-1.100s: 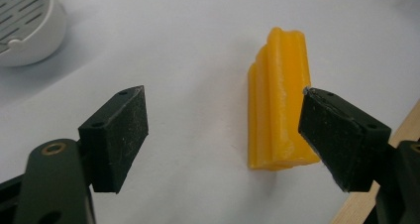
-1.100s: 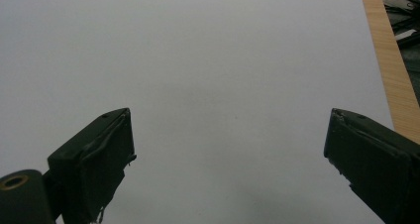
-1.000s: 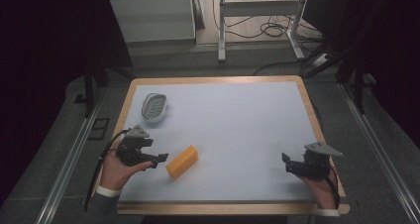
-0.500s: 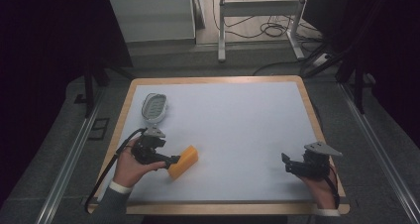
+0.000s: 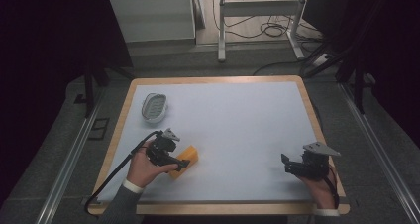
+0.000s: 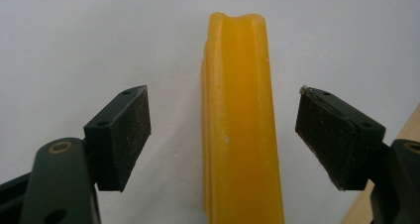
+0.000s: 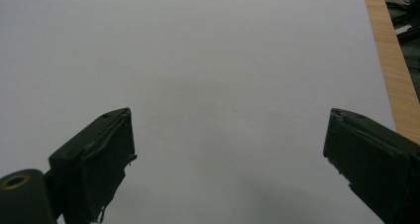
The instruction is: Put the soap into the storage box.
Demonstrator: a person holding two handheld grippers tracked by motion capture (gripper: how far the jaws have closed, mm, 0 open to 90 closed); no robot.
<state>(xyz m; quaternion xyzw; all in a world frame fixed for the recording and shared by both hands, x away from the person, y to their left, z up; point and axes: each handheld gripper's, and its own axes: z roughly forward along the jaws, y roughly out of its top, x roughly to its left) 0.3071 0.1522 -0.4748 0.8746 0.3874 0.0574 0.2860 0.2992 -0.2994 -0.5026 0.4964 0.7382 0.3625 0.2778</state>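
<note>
The left gripper [image 5: 177, 163] sits low over the near-left part of the table, held in the person's left hand [image 5: 143, 167], with its cable [image 5: 111, 177] trailing back off the near edge. In the left gripper view its jaws stand wide apart, one on each side of a yellow block [image 6: 242, 120], and neither pad [image 6: 126, 135] touches it: white surface shows in the gap on both sides. The block lies flat on the table, long and narrow with a shallow groove along its upper face, and runs straight away from the gripper's camera between the jaws. From the high view the block [image 5: 186, 159] lies at an angle to the table's edges, with the jaw tips over its near-left end.

The right gripper [image 5: 288, 164] is at the near-right part of the table, held in the right hand [image 5: 322, 187], with a grey plate [image 5: 321, 148] on top. It points left across the table. In the right gripper view its jaws are spread wide with nothing between them but bare white surface, and the wooden rim [image 7: 391, 60] runs along the right side.

The table [image 5: 237, 125] has a white top framed in light wood. A small oval grey dish [image 5: 154, 107] rests near the far-left corner, well apart from the block and from both grippers.
</note>
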